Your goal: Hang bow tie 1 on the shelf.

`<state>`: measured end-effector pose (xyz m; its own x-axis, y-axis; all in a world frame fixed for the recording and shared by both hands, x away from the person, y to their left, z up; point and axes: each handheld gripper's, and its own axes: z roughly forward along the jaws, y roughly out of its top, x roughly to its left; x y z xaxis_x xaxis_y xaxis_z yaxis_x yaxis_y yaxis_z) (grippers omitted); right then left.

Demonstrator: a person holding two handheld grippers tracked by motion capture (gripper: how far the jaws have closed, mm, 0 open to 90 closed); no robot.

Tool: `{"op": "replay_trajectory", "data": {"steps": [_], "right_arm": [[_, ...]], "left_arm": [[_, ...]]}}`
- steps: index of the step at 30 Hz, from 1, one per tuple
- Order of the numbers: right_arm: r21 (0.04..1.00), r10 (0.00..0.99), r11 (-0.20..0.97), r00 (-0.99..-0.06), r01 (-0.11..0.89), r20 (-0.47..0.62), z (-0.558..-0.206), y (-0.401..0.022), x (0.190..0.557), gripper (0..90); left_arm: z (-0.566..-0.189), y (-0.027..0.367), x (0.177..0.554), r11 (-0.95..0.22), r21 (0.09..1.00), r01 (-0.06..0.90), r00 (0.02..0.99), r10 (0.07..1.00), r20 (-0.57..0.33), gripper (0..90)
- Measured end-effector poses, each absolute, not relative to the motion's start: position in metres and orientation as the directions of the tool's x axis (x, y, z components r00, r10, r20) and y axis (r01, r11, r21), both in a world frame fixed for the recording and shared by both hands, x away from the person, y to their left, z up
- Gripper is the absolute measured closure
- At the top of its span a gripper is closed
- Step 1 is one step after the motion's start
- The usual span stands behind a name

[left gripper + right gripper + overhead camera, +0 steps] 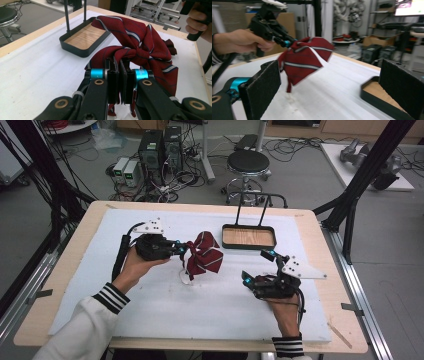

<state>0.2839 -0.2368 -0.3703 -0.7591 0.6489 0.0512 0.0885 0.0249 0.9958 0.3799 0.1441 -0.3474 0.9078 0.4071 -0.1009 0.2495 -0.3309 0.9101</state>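
Note:
A dark red bow tie point(203, 257) with thin white and navy stripes hangs just above the white mat, its white strap trailing below. My left gripper point(184, 248) is shut on the left end of the bow tie point(135, 47), the two pads point(113, 82) pinching the cloth. In the right gripper view the bow tie point(303, 60) dangles from that gripper, lifted off the mat. My right gripper point(259, 265) stands open to the right of the bow, nothing between its pads point(263, 87). A dark tray with a wooden floor point(248, 238) sits behind it.
The tray point(75, 47) has a tall wire handle point(260, 205) rising at its back. The white mat point(165, 305) covers most of the wooden table. A stool point(248, 165) and computers stand on the floor beyond the far edge.

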Motion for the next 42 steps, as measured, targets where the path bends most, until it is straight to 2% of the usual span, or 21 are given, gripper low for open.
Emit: {"op": "replay_trajectory", "data": {"steps": [12,20,21,23,28,35,42], "right_arm": [[0.978,0.542,0.135,-0.838,0.159,0.061,-0.36,-0.21,0.31,5.3],[0.965,0.517,0.182,-0.853,0.188,0.069,-0.358,-0.191,0.321,6.9],[0.964,0.516,0.181,-0.853,0.196,0.077,-0.358,-0.189,0.322,8.6],[0.964,0.503,0.185,-0.861,0.193,0.076,-0.358,-0.188,0.324,18.6],[0.958,0.494,0.195,-0.865,0.209,0.088,-0.359,-0.182,0.327,19.7],[0.955,0.489,0.189,-0.866,0.226,0.108,-0.36,-0.18,0.33,32.0],[0.954,0.459,0.178,-0.878,0.241,0.136,-0.361,-0.179,0.331,53.9]], "left_arm": [[-0.347,0.128,0.378,-0.291,0.927,0.238,0.912,0.395,-0.11,85.9],[-0.343,0.123,0.376,-0.279,0.933,0.225,0.913,0.396,-0.102,85.9],[-0.343,0.123,0.376,-0.277,0.934,0.224,0.913,0.396,-0.101,85.9],[-0.342,0.122,0.375,-0.274,0.936,0.22,0.913,0.397,-0.098,85.9],[-0.341,0.118,0.374,-0.264,0.94,0.214,0.915,0.392,-0.098,85.9],[-0.341,0.111,0.372,-0.262,0.943,0.203,0.92,0.38,-0.093,85.9],[-0.341,0.107,0.371,-0.264,0.945,0.194,0.924,0.373,-0.086,85.9]]}}
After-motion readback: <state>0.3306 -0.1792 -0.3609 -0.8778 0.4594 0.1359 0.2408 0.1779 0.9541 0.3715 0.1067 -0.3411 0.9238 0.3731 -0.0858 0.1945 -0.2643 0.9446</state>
